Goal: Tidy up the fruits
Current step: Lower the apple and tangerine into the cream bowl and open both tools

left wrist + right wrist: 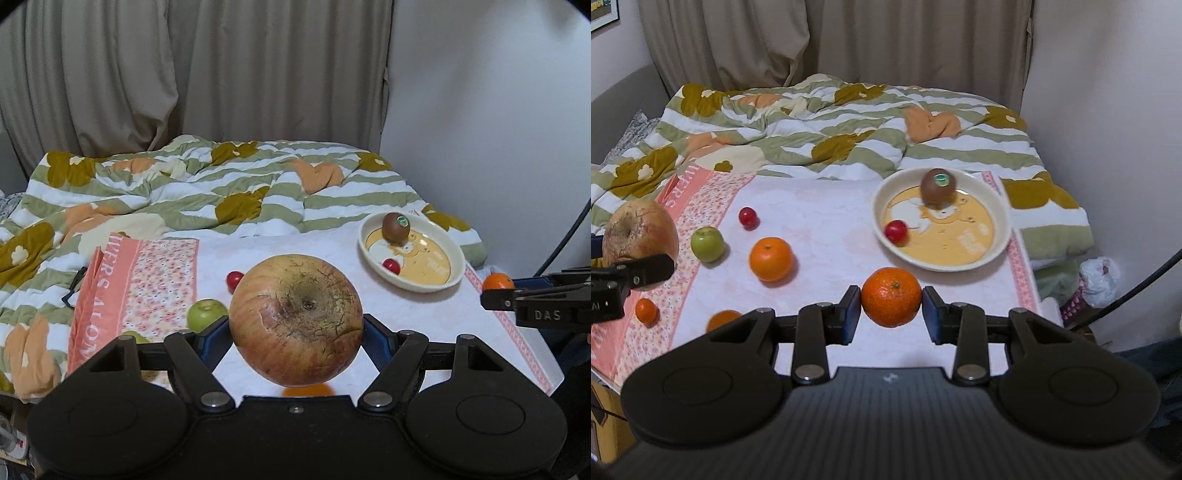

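- My left tool point(295, 328) has its pads clamped wide around the big apple point(295, 319), which hangs clear above the bed.
- The plate point(999, 242), ahead and to the right of my right tool point(891, 310), holds just two fruits: a kiwi point(938, 186) at its far side and a small red fruit point(895, 232) at its near left edge. I judge the sorting barely started.
- My right tool is nearly closed and pinches a tangerine point(891, 297), lifted off the cloth.
- Another orange point(771, 258) waits ahead and left of my right tool.
- A green apple point(707, 243) sits farther left, near the left tool.
- Two more orange fruits lie close in on the left, one point(647, 311) small, one point(723, 319) half hidden.
- A second red fruit point(747, 216) lies beyond the green apple, loose.
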The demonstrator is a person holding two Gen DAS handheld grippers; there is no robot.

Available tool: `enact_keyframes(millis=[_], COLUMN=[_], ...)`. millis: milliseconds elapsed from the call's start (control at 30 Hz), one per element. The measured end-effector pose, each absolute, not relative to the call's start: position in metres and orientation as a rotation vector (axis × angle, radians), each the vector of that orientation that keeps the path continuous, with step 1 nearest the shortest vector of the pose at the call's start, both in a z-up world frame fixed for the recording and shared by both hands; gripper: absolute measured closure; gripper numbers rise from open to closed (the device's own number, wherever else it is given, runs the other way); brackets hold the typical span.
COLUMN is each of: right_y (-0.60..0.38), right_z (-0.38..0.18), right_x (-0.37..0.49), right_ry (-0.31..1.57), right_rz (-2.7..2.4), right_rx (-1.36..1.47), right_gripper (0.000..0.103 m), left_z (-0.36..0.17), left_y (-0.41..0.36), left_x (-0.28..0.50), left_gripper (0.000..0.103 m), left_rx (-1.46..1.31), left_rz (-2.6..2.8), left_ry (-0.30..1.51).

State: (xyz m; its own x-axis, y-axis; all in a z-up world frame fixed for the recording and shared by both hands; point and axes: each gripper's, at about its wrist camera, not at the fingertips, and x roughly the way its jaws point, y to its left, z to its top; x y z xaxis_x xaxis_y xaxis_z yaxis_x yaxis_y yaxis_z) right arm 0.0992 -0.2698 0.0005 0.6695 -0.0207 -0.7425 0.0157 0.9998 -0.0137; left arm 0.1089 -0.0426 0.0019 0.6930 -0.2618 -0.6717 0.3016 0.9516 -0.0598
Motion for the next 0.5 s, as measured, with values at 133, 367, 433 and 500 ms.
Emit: enact_keyframes(millis=[133, 367, 433, 500], right_y=[-0.303, -0.363, -0.377, -0.391], right_z=[0.004, 0.013, 0.016, 0.018], right_x=[0.101, 0.116, 0.124, 0.133], right_ry=[0.835, 0.806, 0.796, 0.787], right_rz=[0.035, 0.129, 0.149, 0.163], right_rx=[-0.032, -0.071, -0.085, -0.101], right_gripper=[0.052, 0.052, 0.052, 0.052], left_z=[0.004, 0.007, 0.011, 0.015], left_y=[-0.076, -0.134, -0.149, -0.162], left_x=[0.102, 0.104, 0.106, 0.11], left_gripper=[0.026, 0.026, 0.026, 0.026], left_rx=[0.041, -0.012, -0.032, -0.04], left_rz=[-0.254, -0.182, -0.168, -0.161], left_ry=[0.727, 0.723, 0.716, 0.709])
